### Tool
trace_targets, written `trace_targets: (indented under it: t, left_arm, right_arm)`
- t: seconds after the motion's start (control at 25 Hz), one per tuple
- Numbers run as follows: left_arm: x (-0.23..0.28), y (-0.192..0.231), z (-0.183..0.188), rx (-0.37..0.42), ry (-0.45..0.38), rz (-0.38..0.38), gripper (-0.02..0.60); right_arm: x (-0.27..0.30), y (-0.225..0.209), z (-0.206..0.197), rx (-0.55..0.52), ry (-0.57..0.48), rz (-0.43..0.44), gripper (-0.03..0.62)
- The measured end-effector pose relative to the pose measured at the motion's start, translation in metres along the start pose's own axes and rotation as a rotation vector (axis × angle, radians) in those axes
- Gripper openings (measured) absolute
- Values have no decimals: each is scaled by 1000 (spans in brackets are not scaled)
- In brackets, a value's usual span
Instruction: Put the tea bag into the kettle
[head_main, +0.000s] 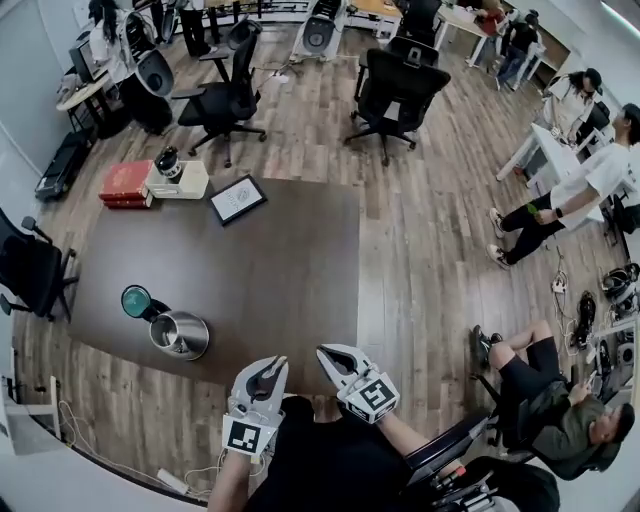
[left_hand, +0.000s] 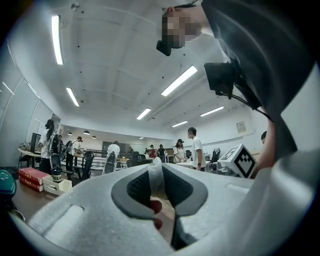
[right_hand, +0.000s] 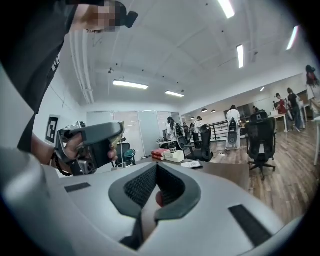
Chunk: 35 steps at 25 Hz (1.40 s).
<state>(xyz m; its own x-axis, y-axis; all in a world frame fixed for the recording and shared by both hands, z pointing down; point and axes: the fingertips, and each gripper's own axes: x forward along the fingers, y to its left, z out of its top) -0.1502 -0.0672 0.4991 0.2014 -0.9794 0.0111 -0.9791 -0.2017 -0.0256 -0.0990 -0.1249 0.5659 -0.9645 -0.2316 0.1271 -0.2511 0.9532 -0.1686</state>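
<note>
Left gripper (head_main: 268, 370) pinching tea bag (left_hand: 156, 175), kettle (head_main: 203, 338) open

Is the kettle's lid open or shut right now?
Open. In the head view the kettle shows its bare steel mouth from above, and its teal lid is tipped back off it.

No readable writing is showing anywhere: print on the framed sheet (head_main: 238, 199), lying at twelve o'clock on the dark table (head_main: 290, 270), is coming through too small.

Table (head_main: 270, 290) w/ kettle (head_main: 180, 334), lid (head_main: 136, 301), 2 books (head_main: 126, 183), box (head_main: 178, 180), frame (head_main: 237, 199).
</note>
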Motion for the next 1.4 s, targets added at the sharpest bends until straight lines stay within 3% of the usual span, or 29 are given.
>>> trace_targets:
  t: [0.2, 0.6, 0.8, 0.96, 1.2, 1.4]
  left_arm:
    - [-13, 9, 9, 8, -44, -8, 38]
    - [8, -38, 19, -12, -23, 9, 38]
    - [-4, -40, 8, -12, 16, -2, 38]
    - [-3, -30, 9, -25, -17, -16, 38]
    - [-27, 4, 8, 56, -1, -88, 38]
    - [-73, 48, 1, 5, -7, -157, 38]
  right_arm:
    - [-7, 28, -1, -9, -3, -2, 6]
    - [-47, -24, -28, 96, -74, -114, 6]
    - [-66, -34, -43, 107, -49, -155, 6]
    - [-70, -40, -36, 85, -36, -195, 6]
    - [-31, -1, -16, 22, -18, -205, 6]
    - [20, 64, -27, 21, 22, -189, 6]
